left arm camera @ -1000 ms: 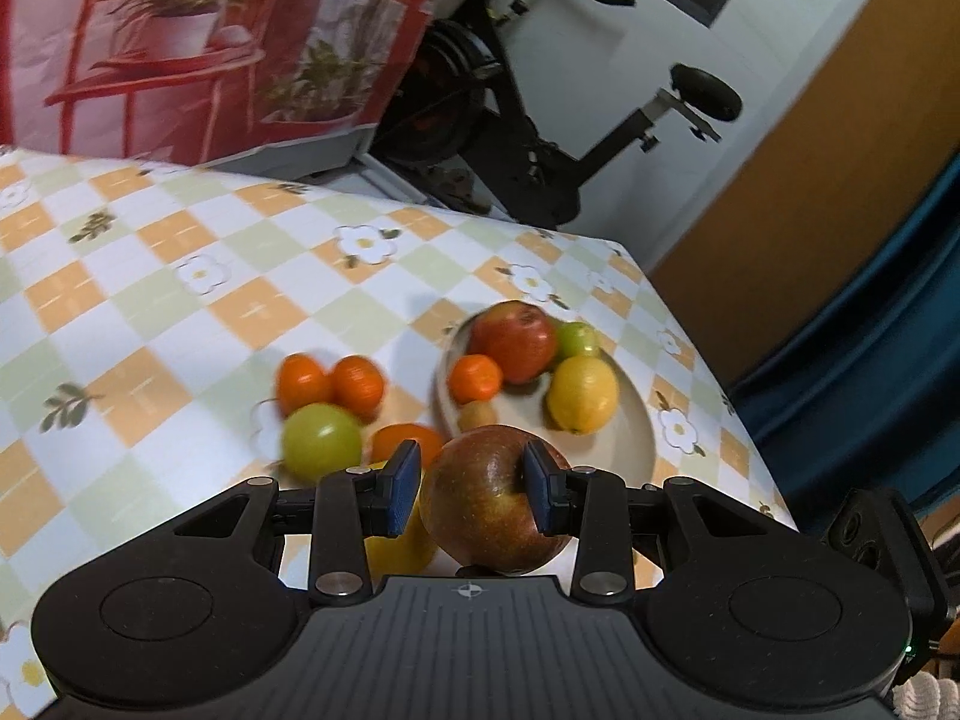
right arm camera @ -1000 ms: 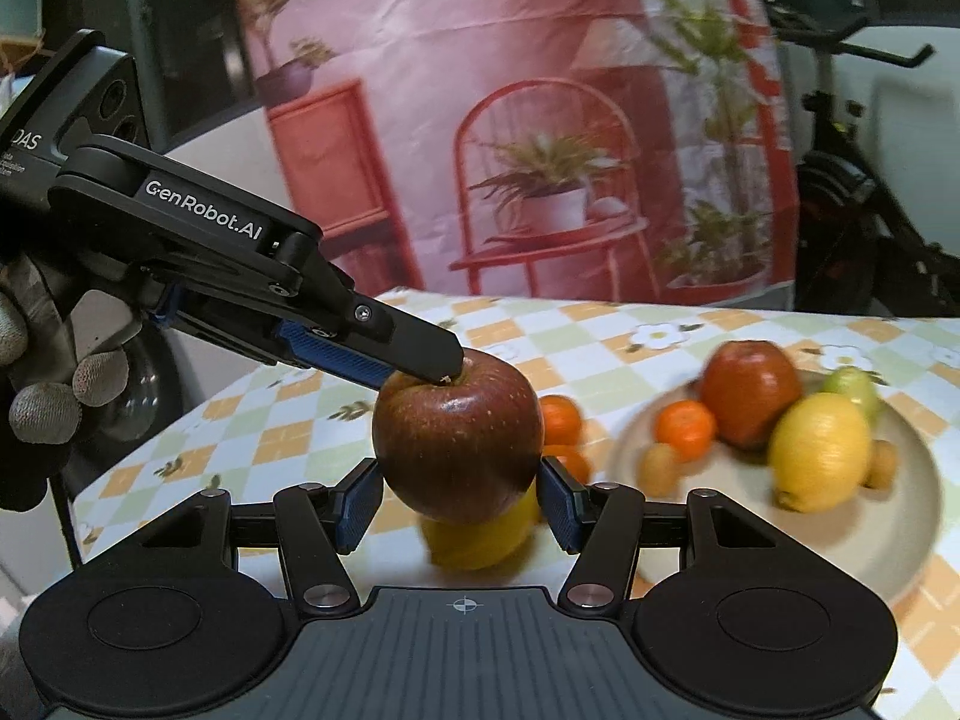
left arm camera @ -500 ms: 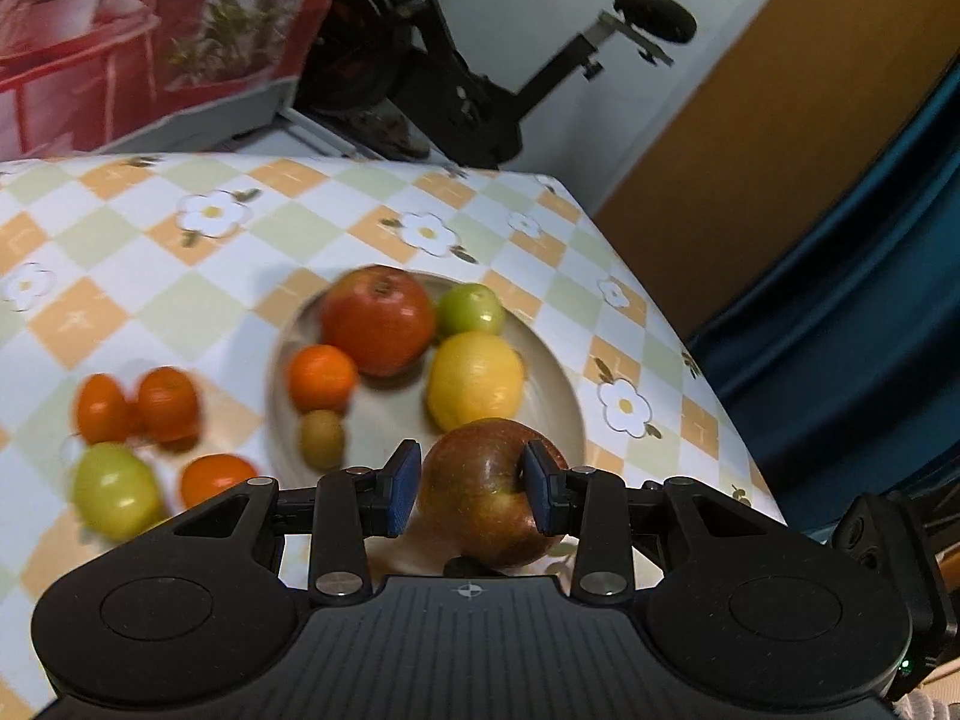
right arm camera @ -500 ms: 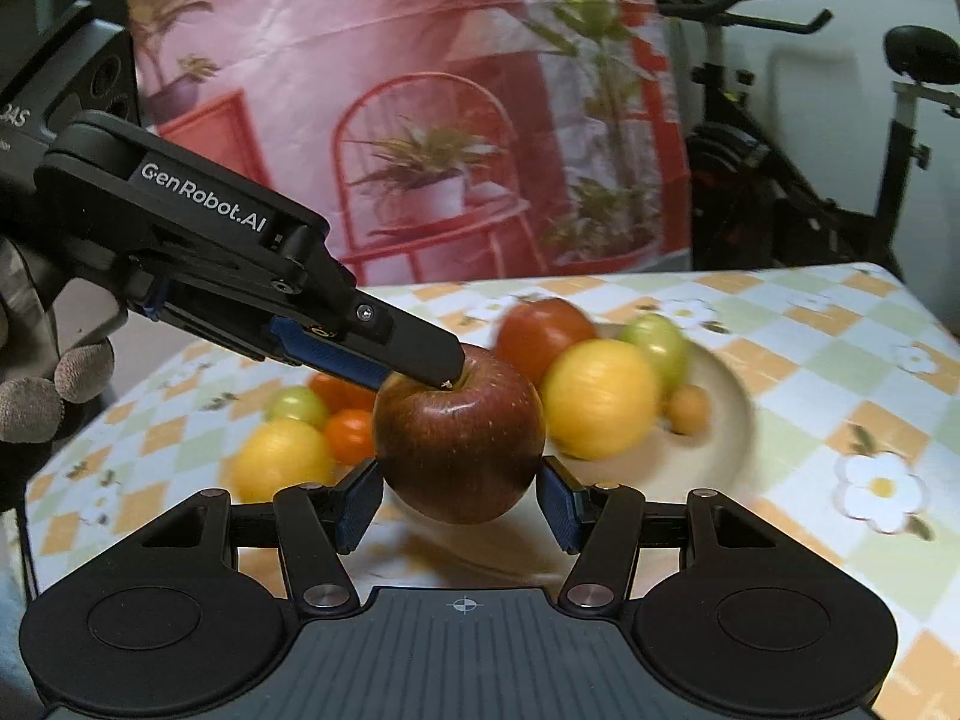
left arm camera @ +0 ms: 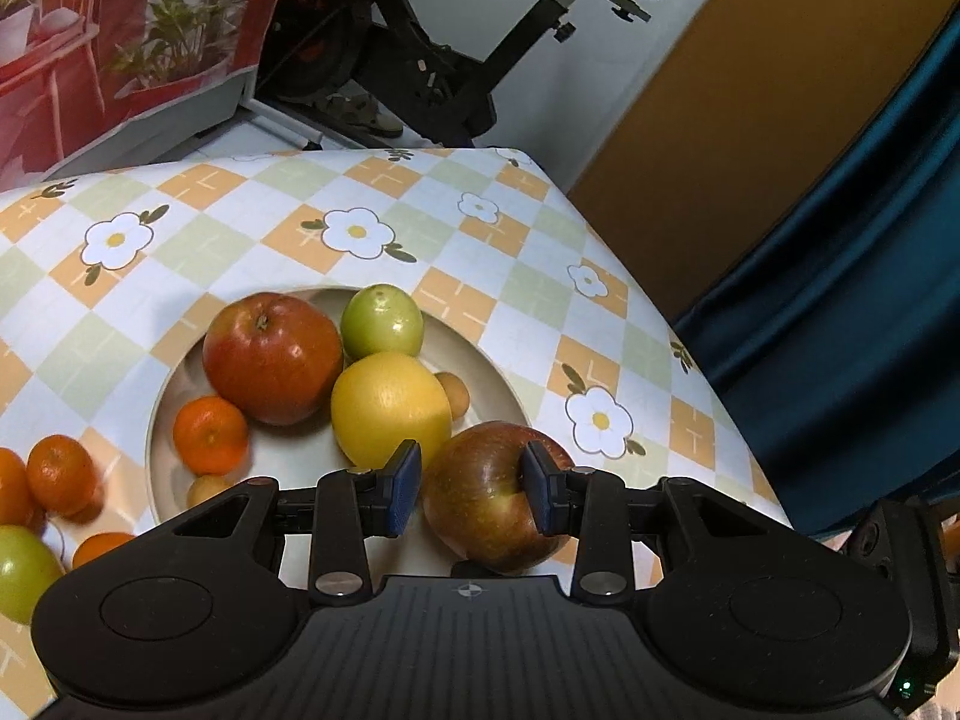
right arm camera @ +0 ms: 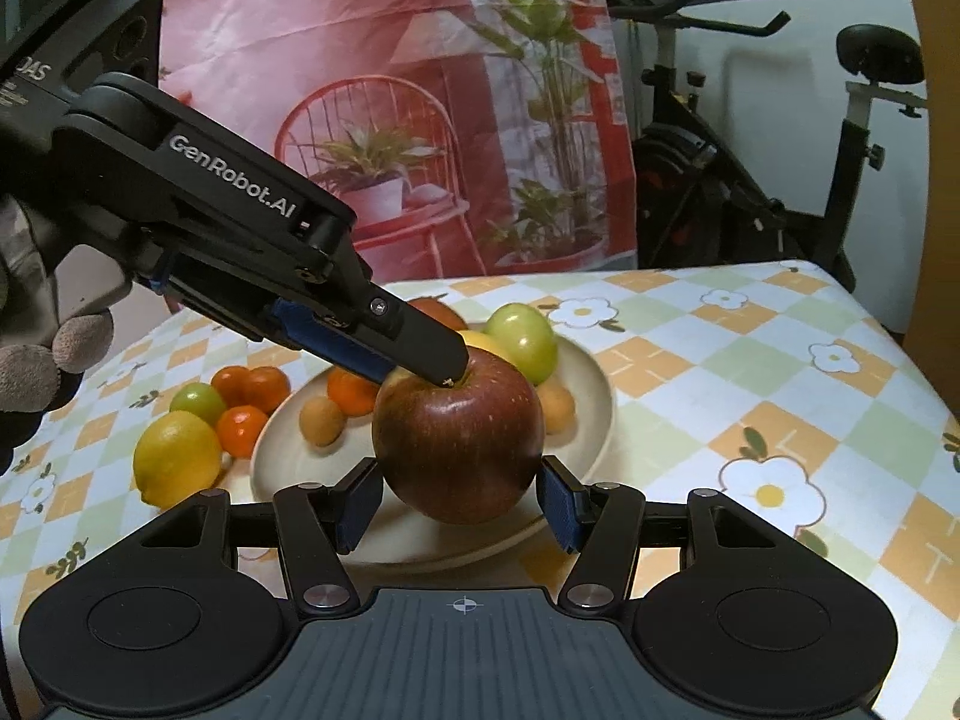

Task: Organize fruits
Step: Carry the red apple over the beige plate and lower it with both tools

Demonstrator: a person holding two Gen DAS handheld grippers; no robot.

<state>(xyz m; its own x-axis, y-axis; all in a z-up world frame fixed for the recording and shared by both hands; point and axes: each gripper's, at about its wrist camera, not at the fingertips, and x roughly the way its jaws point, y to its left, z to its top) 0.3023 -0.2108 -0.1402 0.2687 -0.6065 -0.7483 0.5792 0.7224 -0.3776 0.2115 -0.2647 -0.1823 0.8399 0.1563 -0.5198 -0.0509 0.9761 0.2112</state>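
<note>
A dark red apple (left arm camera: 480, 504) (right arm camera: 459, 444) hangs just over the near rim of the beige plate (left arm camera: 162, 414) (right arm camera: 594, 396). My left gripper (left arm camera: 471, 489) is shut on it, one fingertip (right arm camera: 432, 354) set in the stem hollow; its other finger is hidden behind the apple in the right wrist view. My right gripper (right arm camera: 459, 507) is shut on the apple's sides. The plate holds a red apple (left arm camera: 273, 357), a green fruit (left arm camera: 382, 322), a yellow lemon (left arm camera: 390, 405), a tangerine (left arm camera: 210, 433) and two small brown fruits.
Left of the plate lie loose tangerines (left arm camera: 60, 471), a green fruit (left arm camera: 21, 570) and a lemon (right arm camera: 177, 456). The table edge (left arm camera: 690, 336) drops off at the right beside a blue curtain (left arm camera: 840, 312). An exercise bike (right arm camera: 750, 180) stands behind. A gloved hand (right arm camera: 36, 360) holds the left gripper.
Both grippers carried the apple together from above the loose fruits across to the plate's near rim and slightly down. Neither grip has changed.
</note>
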